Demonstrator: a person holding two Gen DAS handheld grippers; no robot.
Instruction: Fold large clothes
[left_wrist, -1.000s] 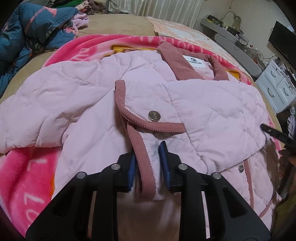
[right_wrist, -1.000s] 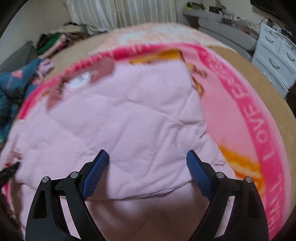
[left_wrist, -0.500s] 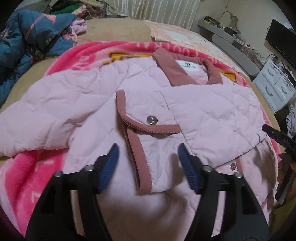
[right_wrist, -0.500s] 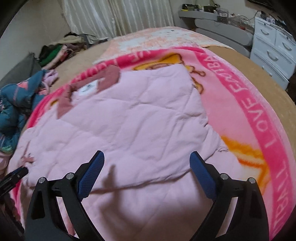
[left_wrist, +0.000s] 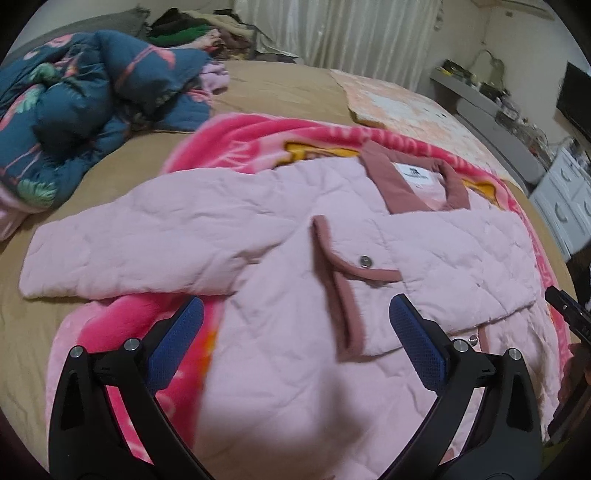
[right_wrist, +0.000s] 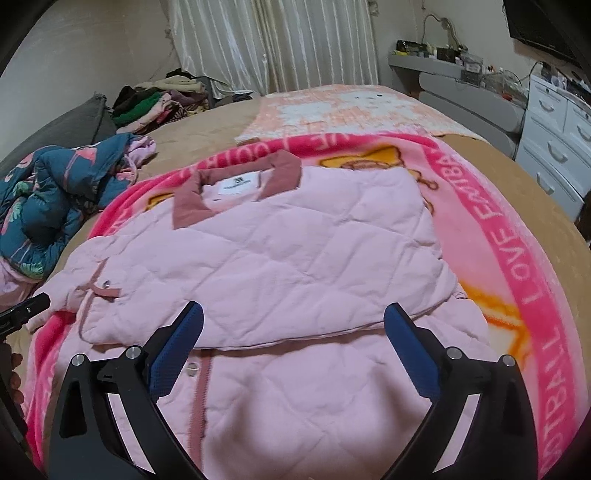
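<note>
A pale pink quilted jacket (left_wrist: 266, 280) with a dusty-rose collar (left_wrist: 391, 184) lies on a pink blanket on the bed. Its right sleeve is folded across the chest, cuff (left_wrist: 340, 280) with a snap at the middle. Its left sleeve (left_wrist: 140, 251) lies stretched out to the left. My left gripper (left_wrist: 295, 328) is open and empty above the jacket's lower front. My right gripper (right_wrist: 293, 328) is open and empty above the folded sleeve (right_wrist: 277, 266) and hem. The jacket (right_wrist: 295, 387) fills the right wrist view.
The pink blanket (right_wrist: 517, 266) with white letters covers a tan bed (left_wrist: 288, 92). A crumpled dark blue floral quilt (left_wrist: 74, 110) lies at the left. A clothes pile (right_wrist: 155, 99) sits at the back. White drawers (right_wrist: 557, 144) stand at the right.
My left gripper has let go of the sleeve cuff, opened wide and pulled back and up. My right gripper stayed open and also drew back, so more of the jacket shows.
</note>
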